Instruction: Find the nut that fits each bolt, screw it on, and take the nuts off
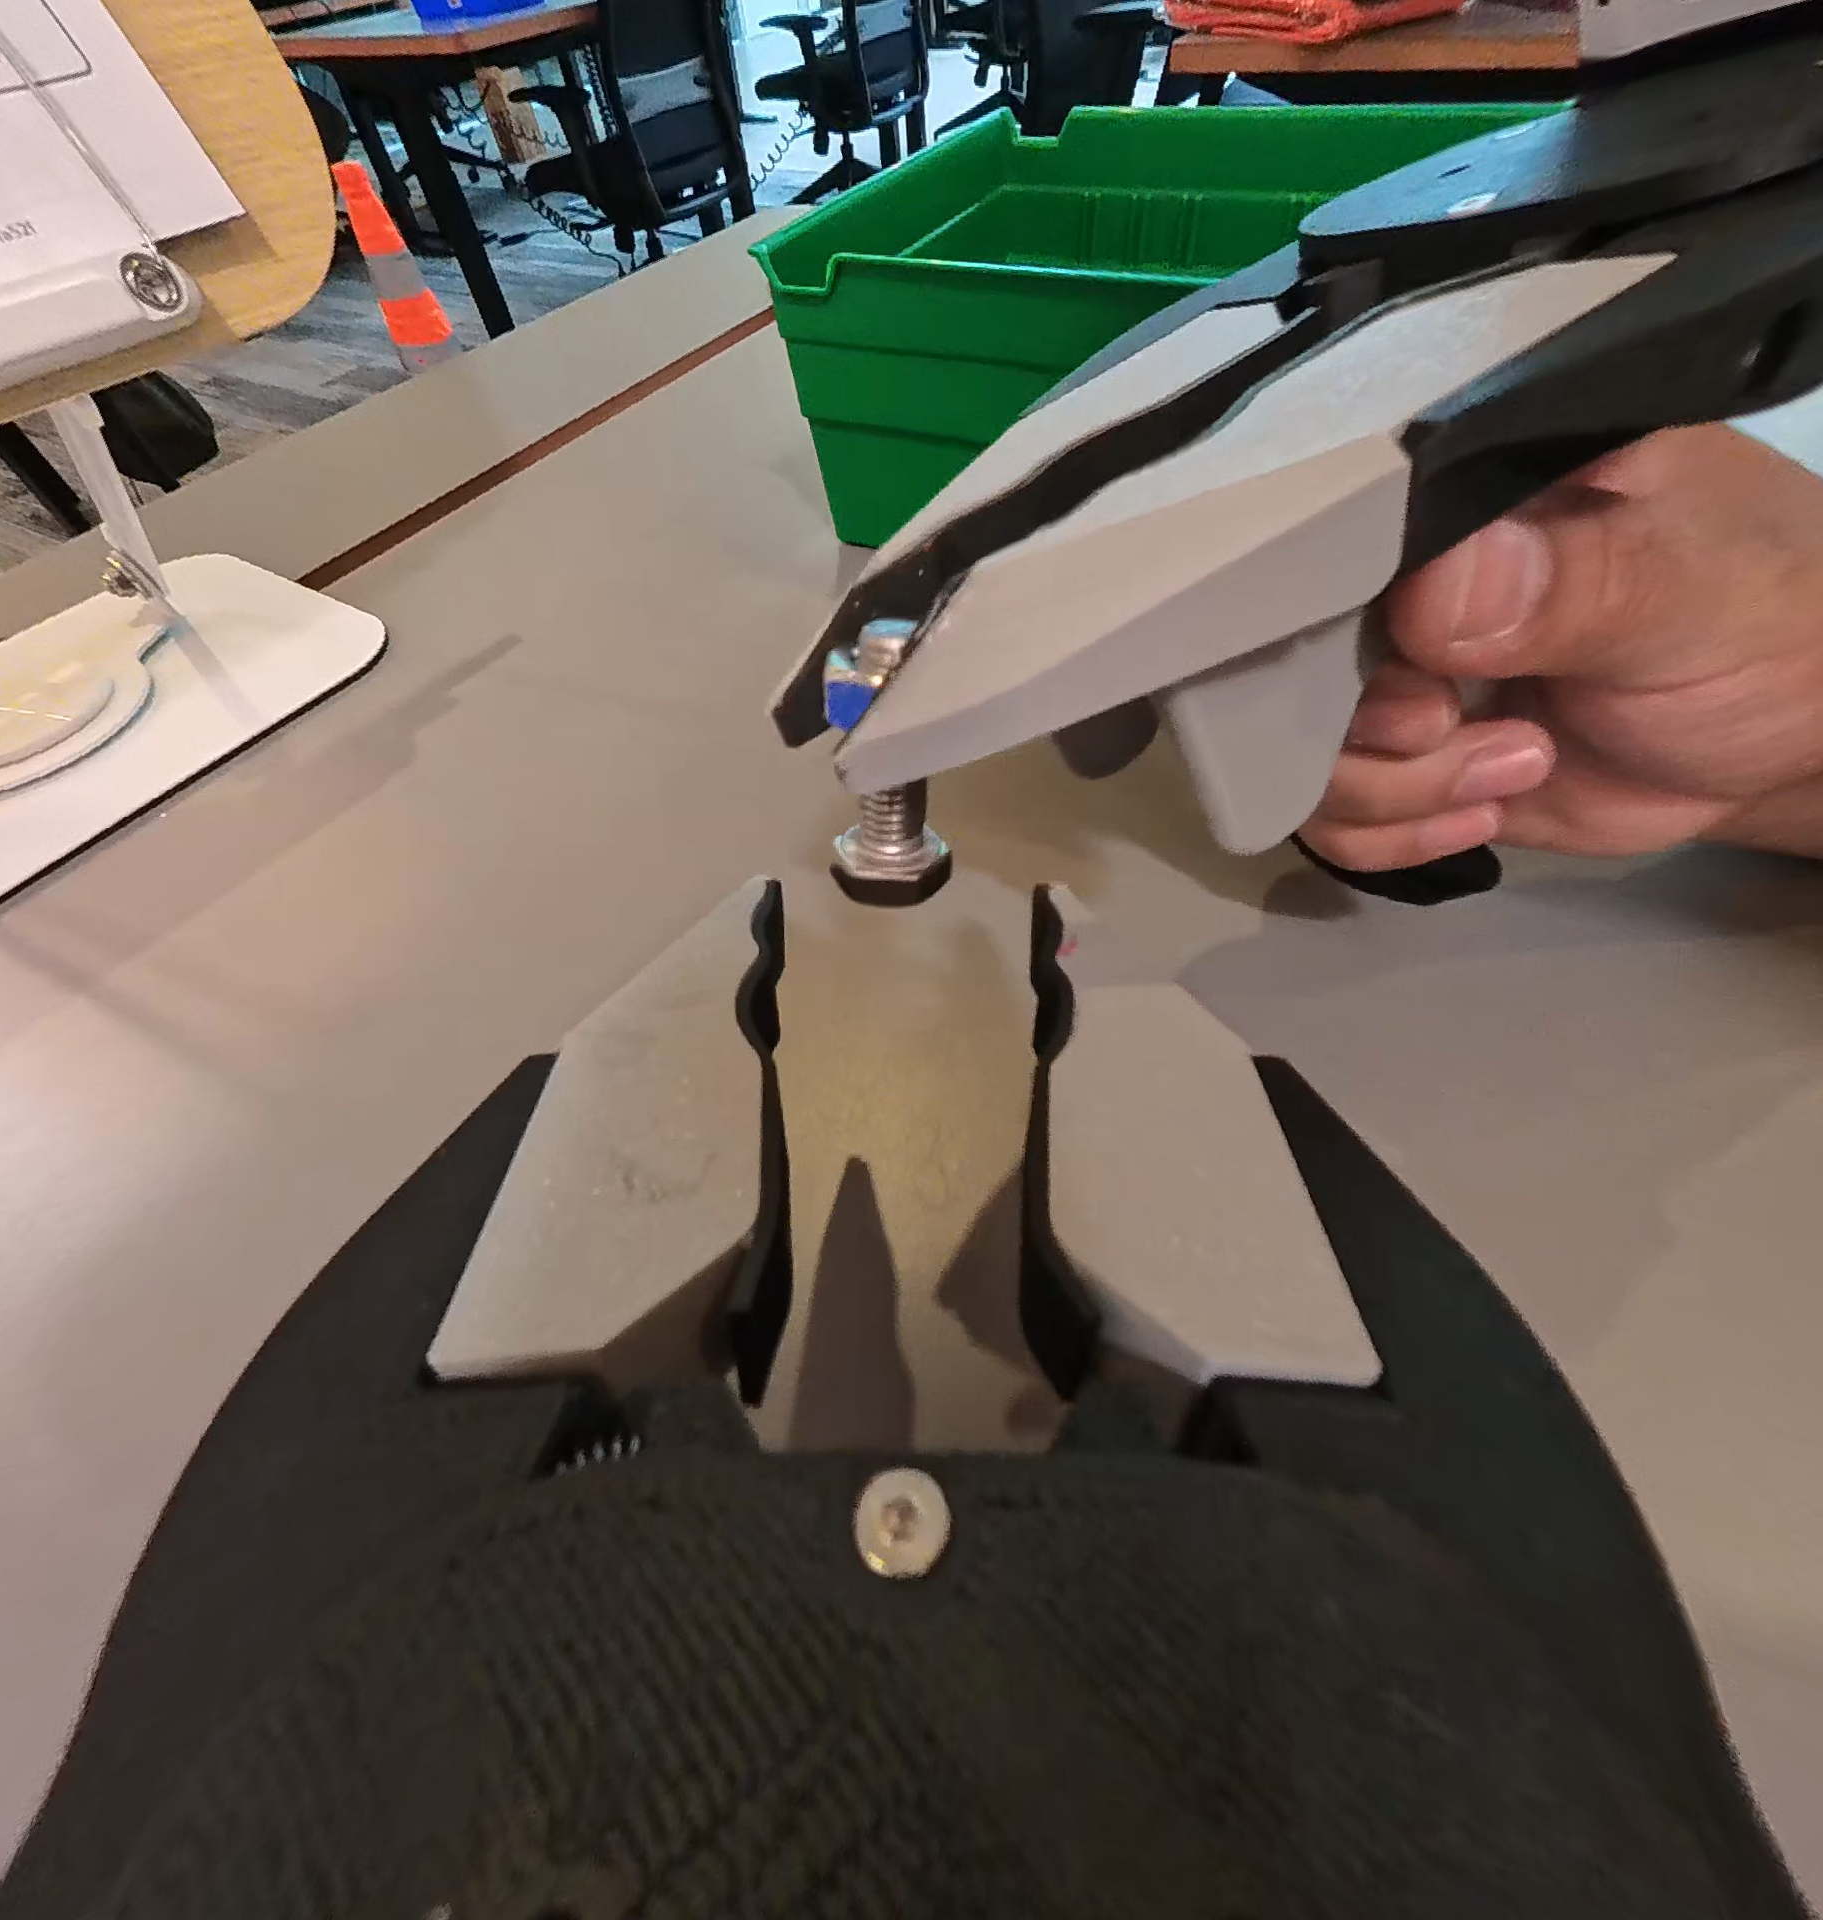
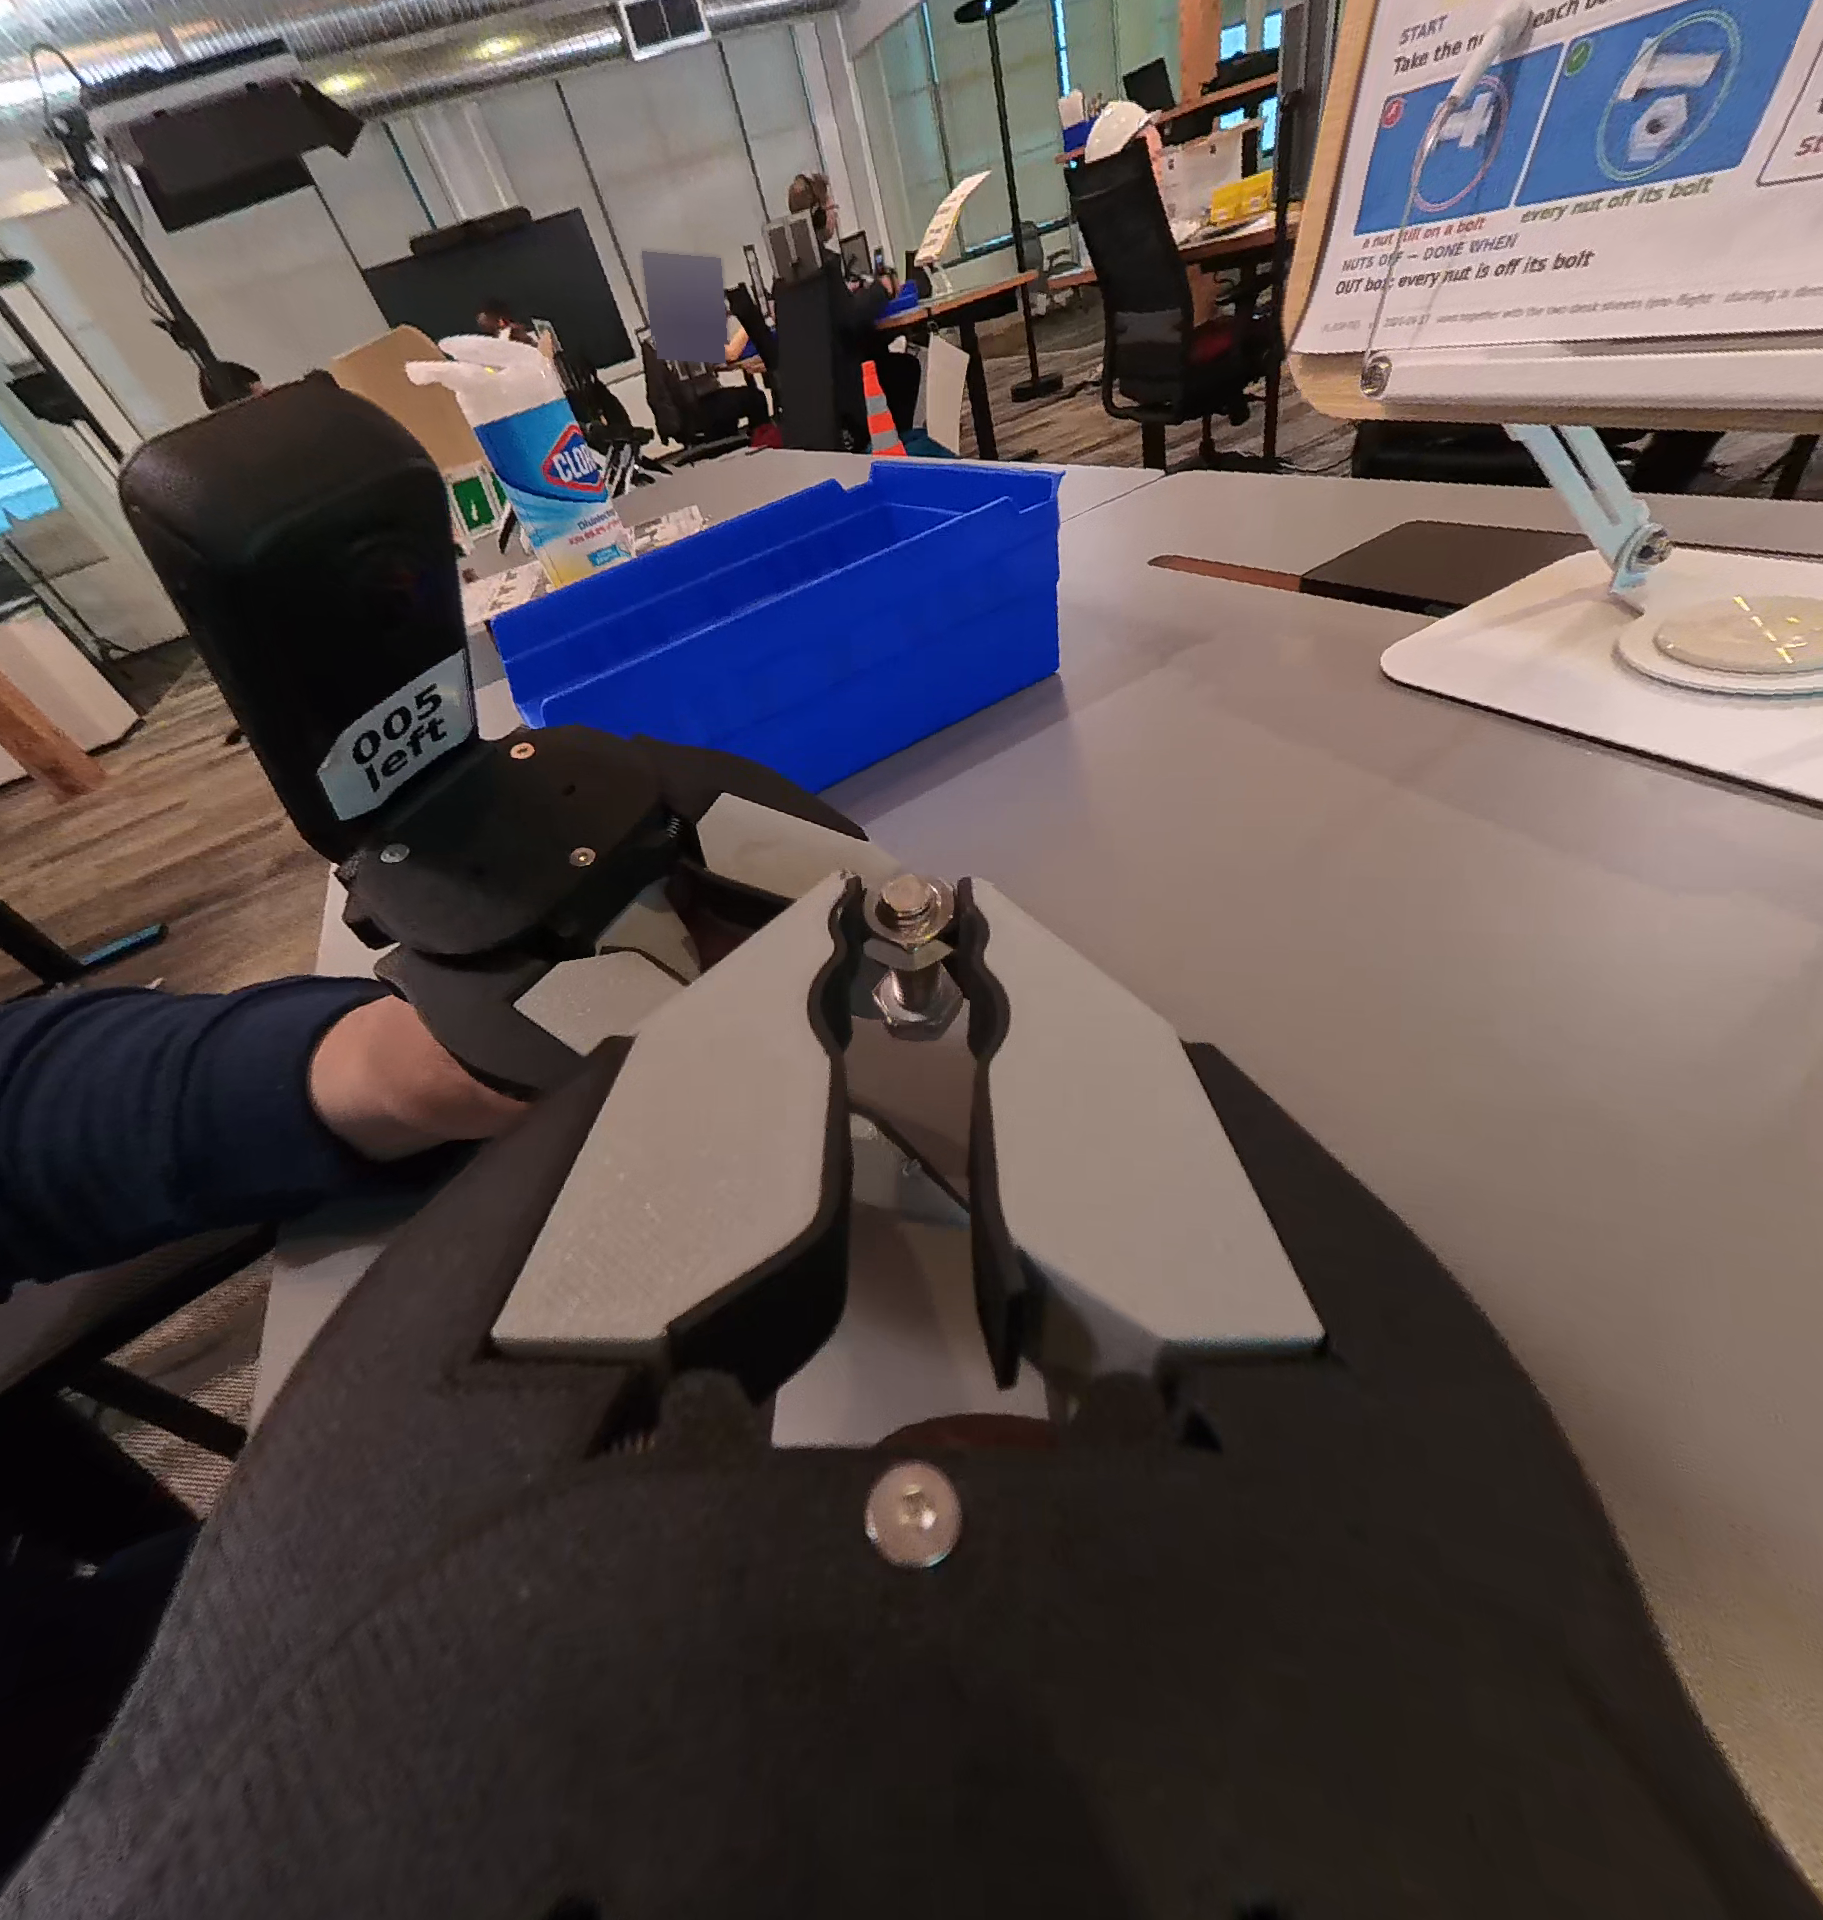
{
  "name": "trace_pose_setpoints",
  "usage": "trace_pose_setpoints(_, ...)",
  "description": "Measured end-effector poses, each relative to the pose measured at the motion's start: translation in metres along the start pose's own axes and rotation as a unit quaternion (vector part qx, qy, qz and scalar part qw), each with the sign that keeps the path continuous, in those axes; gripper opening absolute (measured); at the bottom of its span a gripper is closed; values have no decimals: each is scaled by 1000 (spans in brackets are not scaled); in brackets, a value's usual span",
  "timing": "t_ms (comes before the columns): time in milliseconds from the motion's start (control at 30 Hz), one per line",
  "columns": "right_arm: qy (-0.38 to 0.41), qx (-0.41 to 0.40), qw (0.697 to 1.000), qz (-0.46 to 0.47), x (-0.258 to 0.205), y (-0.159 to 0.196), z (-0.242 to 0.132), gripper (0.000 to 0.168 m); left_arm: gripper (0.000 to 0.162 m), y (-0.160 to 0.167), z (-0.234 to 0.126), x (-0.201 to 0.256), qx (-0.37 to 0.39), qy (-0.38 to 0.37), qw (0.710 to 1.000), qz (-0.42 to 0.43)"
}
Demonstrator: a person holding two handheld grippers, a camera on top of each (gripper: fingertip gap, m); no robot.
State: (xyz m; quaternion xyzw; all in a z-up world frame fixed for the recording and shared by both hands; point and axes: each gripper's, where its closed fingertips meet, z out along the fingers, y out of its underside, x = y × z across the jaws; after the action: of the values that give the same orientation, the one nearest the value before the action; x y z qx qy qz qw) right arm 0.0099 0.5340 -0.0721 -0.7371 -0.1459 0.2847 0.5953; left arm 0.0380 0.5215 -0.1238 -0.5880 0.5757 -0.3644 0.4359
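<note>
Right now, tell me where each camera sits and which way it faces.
Left wrist view: on the left gripper, jaws open, facing the bolt and green bin; the right hand shows.
Right wrist view: on the right gripper, jaws shut on the nut, facing the blue bin; the left hand shows.
Shared: the bolt, the nut, both grippers.

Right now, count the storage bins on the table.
2: a green bin beyond the right claw in the left wrist view, and a blue bin behind the left claw's handle in the right wrist view.
</note>
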Motion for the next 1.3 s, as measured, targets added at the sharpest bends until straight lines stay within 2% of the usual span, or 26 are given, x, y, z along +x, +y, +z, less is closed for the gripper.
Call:
trace_pose_setpoints(133,-12,-2,1000,1,-7,1,2,15,43,-4,-2,-1,9,-6,1000,2)
trace_pose_setpoints(233,-10,-2,1000,1,-6,2,3,15,19,-9,-6,-1,21,-9,1000,11)
trace_pose_setpoints(267,-12,-2,1000,3,-7,3,3,15,16,-10,-7,-2,25,-11,1000,15)
trace_pose_setpoints(800,-34,-4,999,6,-12,5,4,15,14,-11,-10,0,19,-10,1000,20)
trace_pose_setpoints(1033,-38,8,999,1,-14,-1,0,21,14,-24,-18,-3,58,-6,998,3)
trace_pose_setpoints(1167,-24,25,999,-7,-9,-9,-7,15,14,-31,-26,-11,81,-23,996,-7)
trace_pose_setpoints(1300,-41,37,998,11,-11,-14,-10,18,14,-33,-29,-18,90,-30,995,-19)
